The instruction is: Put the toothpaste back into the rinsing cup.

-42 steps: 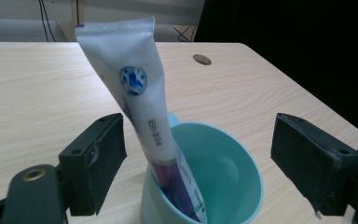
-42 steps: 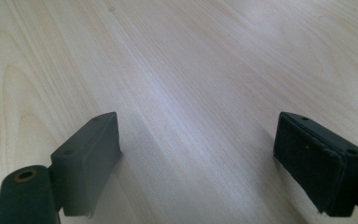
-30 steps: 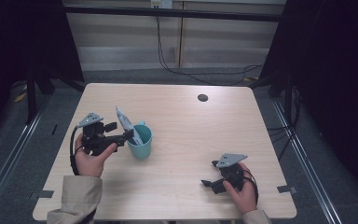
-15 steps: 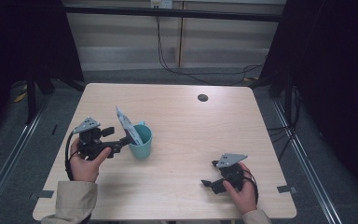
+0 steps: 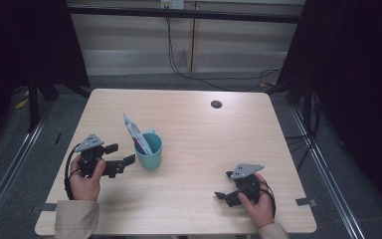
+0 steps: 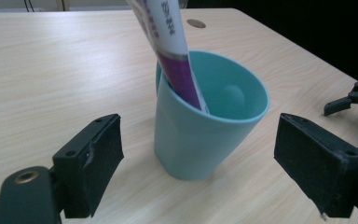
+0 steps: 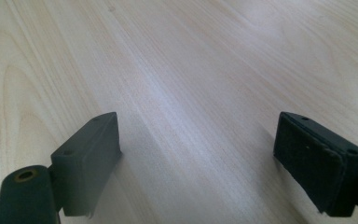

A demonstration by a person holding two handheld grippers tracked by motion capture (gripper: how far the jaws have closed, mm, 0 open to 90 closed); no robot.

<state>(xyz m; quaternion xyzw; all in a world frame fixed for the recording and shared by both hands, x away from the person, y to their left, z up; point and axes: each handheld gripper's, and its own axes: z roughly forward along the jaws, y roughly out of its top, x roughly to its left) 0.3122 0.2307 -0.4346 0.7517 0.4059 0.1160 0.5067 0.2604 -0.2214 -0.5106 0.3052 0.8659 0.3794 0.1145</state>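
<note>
Teal plastic cup (image 5: 149, 152) holding a white-and-purple tube (image 5: 136, 133), left-centre on the pale wooden desk (image 5: 219, 144). Left claw (image 5: 121, 158) apart just beside it; right claw (image 5: 222, 194) apart, near-right. Release apparently done; next, probably clearing away without tipping.

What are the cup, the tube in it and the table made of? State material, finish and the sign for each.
Cup: probably plastic, smooth matte teal with a thin even rim.
Tube: likely soft plastic or laminate, glossy white and purple print.
Table: pale wood or wood-look laminate, by the straight grain lines; which one is unclear.
</note>
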